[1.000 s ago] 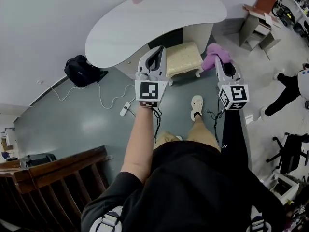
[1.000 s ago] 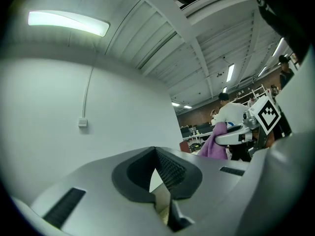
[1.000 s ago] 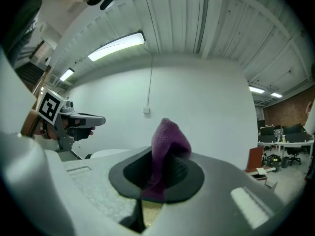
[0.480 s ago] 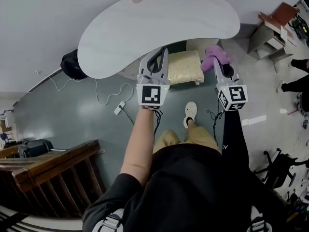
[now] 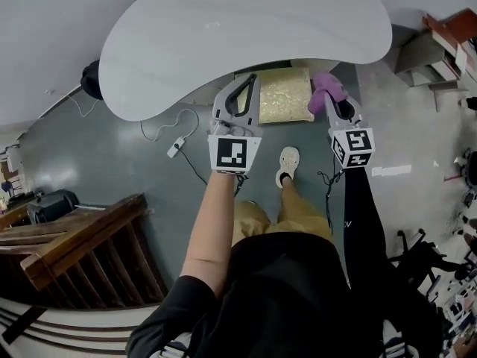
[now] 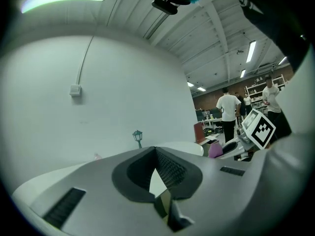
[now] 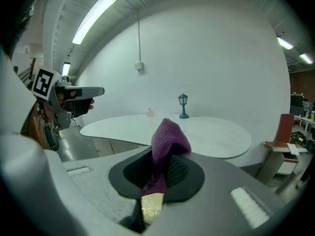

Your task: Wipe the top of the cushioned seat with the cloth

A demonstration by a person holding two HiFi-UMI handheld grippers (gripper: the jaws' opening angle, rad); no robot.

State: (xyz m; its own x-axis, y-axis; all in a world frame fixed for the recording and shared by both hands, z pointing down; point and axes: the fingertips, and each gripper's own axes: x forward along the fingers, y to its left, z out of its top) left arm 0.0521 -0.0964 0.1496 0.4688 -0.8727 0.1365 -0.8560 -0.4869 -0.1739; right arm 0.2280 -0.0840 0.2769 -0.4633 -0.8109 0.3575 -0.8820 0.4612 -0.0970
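The right tongs (image 7: 165, 166) are clamping the purple cloth (image 7: 169, 137), which is bunching up between the jaws. In the head view the cloth is hanging just beside the right edge of the seat (image 5: 283, 95), which is standing on the floor (image 5: 112, 170), partly tucked under the white surface (image 5: 246, 28). The left tongs (image 6: 155, 154) are clenched on nothing, hovering by the seat's left edge

White curved table (image 5: 246, 28) over grey floor (image 5: 112, 170) (wooden railing (image 5: 82, 252), perhaps stairs, left).
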